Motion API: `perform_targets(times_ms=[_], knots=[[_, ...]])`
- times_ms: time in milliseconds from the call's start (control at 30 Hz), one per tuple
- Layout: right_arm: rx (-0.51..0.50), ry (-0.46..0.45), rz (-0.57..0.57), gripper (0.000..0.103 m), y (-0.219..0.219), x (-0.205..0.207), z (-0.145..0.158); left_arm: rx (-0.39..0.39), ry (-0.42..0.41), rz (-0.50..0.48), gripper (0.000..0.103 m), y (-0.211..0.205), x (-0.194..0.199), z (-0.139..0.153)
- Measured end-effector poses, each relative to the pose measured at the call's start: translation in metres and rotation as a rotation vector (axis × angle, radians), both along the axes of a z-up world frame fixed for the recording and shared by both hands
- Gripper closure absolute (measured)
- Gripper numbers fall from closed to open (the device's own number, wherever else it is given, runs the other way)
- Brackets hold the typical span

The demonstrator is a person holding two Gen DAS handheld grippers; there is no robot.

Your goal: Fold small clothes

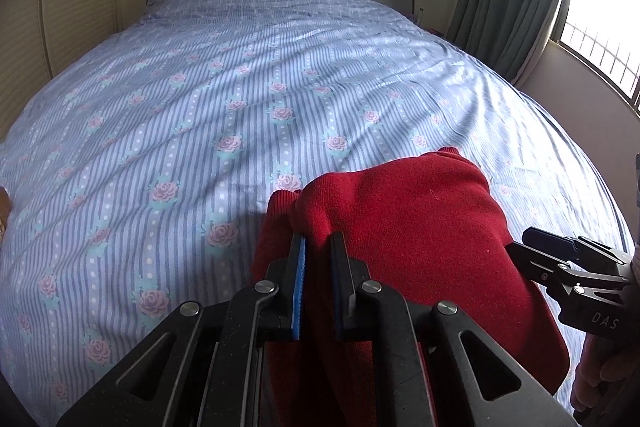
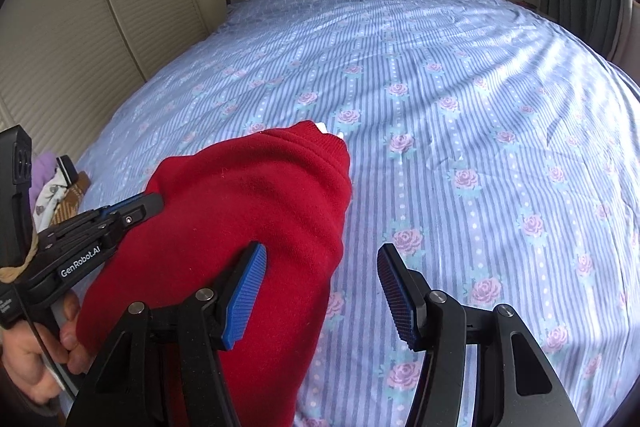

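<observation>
1. Left gripper pinched tight on a bunched fold of the red knit fleece garment, likely to lift and carry that edge.
2. Right gripper gapes half wide, nothing between its blue ribbed pads; left pad lies against the red cloth, likely lining up a second grab.
3. Garment sits on the near part of the blue striped rose-print bedsheet, between both tools.
4. Small heap of other clothes lies at the left edge, apart.
</observation>
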State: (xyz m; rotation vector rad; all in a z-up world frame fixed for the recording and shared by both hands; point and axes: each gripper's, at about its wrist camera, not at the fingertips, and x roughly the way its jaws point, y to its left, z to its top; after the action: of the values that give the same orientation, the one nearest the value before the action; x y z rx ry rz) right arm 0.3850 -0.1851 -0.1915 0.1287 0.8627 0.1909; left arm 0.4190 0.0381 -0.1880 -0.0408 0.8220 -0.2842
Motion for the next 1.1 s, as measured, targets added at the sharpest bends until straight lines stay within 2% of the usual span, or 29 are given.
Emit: perform_targets(times_ms=[100,167,233,300,400,467,567,733,933,1100], knots=[[-0.001,-0.016,-0.004,0.046,-0.001,-0.005,0.011,-0.010,-0.012,-0.010,0.082,0.000,-0.008,0.014],[0.022,-0.024,-0.004,0.044,-0.005,-0.010,0.018,0.006,-0.026,-0.034,0.061,-0.002,-0.017,0.022],[0.053,-0.036,-0.001,0.039,-0.008,-0.018,0.024,0.023,-0.035,-0.042,0.048,-0.002,-0.027,0.028],[0.083,-0.058,-0.001,0.029,-0.010,-0.028,0.029,-0.005,-0.023,-0.043,0.048,0.003,-0.037,0.031],[0.133,-0.077,0.026,0.021,-0.012,-0.041,0.031,-0.080,0.015,-0.027,0.043,0.013,-0.048,0.030],[0.155,-0.071,0.039,0.019,-0.012,-0.046,0.028,-0.101,0.026,-0.023,0.042,0.018,-0.055,0.024],[0.180,-0.035,0.026,0.019,-0.017,-0.049,0.015,-0.076,0.039,-0.012,0.042,0.020,-0.061,0.014],[0.258,0.030,0.010,0.015,-0.024,-0.049,-0.006,-0.119,0.064,0.000,0.041,0.024,-0.062,0.001],[0.417,0.093,0.036,0.013,-0.030,-0.037,-0.027,-0.232,0.108,0.032,0.035,0.038,-0.058,-0.023],[0.489,0.119,0.081,0.011,-0.027,-0.025,-0.036,-0.299,0.117,0.036,0.029,0.039,-0.056,-0.035]])
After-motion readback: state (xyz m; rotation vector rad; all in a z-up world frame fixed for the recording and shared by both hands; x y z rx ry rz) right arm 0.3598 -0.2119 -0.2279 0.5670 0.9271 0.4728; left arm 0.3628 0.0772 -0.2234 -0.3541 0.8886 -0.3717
